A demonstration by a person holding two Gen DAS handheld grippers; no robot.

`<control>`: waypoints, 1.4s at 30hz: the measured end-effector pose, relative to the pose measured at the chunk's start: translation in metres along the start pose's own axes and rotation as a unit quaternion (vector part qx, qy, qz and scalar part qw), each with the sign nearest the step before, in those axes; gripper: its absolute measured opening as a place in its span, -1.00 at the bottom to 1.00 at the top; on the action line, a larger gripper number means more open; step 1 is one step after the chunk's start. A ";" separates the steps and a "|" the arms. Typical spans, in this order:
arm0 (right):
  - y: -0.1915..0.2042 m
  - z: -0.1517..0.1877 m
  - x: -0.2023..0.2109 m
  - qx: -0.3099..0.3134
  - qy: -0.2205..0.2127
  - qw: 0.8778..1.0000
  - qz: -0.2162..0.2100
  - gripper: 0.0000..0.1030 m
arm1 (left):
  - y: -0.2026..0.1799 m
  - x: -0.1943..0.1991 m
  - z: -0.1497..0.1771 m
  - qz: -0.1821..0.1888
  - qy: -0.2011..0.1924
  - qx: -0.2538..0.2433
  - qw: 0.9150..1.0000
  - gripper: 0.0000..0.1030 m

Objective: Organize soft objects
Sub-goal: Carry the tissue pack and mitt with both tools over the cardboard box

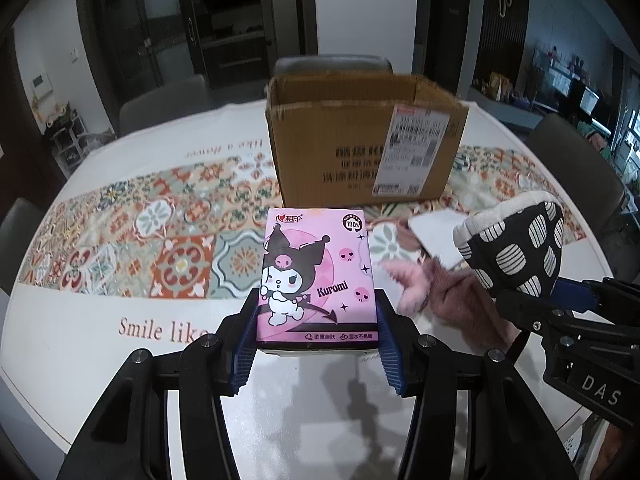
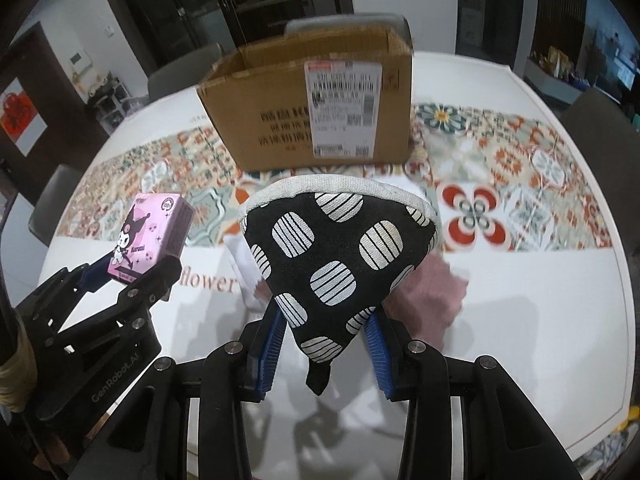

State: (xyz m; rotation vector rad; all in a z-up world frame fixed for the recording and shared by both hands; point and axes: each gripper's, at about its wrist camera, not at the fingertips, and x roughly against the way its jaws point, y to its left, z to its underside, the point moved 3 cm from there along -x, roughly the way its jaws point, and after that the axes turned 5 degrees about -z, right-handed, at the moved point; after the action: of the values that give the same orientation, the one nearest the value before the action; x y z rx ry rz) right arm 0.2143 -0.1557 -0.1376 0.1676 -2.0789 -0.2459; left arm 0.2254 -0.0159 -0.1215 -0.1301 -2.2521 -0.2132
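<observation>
Left wrist view: the left gripper [image 1: 318, 336] clamps a pink tissue pack [image 1: 318, 276] printed with a cartoon figure, held clear of the table [image 1: 100, 360] in front of the open cardboard box [image 1: 360, 148]; the pack's underside is hidden. To the right of the box front, the right gripper [image 1: 560, 300], cut off by the frame edge, grips a black oven mitt [image 1: 516, 248] with white striped ovals and a pale quilted rim. Below the mitt lie a blurred pink fluffy cloth [image 1: 440, 292] and a white flat item [image 1: 436, 236], hard to identify. Right wrist view: the right gripper [image 2: 326, 340] pinches the mitt [image 2: 340, 256] near its tapered end, which hides most of the pink cloth [image 2: 432, 292]. The box [image 2: 280, 120], bearing a shipping label, stands on a tile-patterned runner [image 2: 520, 184] over the glossy white table [image 2: 520, 340]. The left gripper [image 2: 128, 276] grasps the pack [image 2: 154, 236] left of the box. Chairs and dark cabinets stand behind.
</observation>
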 end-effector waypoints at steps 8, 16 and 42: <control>0.004 -0.019 0.026 0.014 -0.044 0.999 -0.017 -0.21 | 0.003 0.028 -0.020 0.005 -0.043 0.014 0.999 0.01; 0.008 -0.043 0.049 0.020 -0.086 0.995 -0.036 -0.21 | 0.004 0.045 -0.045 0.013 -0.083 0.024 0.996 0.01; 0.009 -0.125 0.069 0.041 -0.177 0.983 -0.034 -0.21 | 0.005 0.044 -0.130 -0.012 -0.169 0.016 0.985 0.01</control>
State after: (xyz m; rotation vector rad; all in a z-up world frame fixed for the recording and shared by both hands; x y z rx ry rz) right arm 0.2884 -0.1751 -0.0166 0.2614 -2.4413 -0.2446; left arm 0.2963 -0.0360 -0.0058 -0.1287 -2.5949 -0.1777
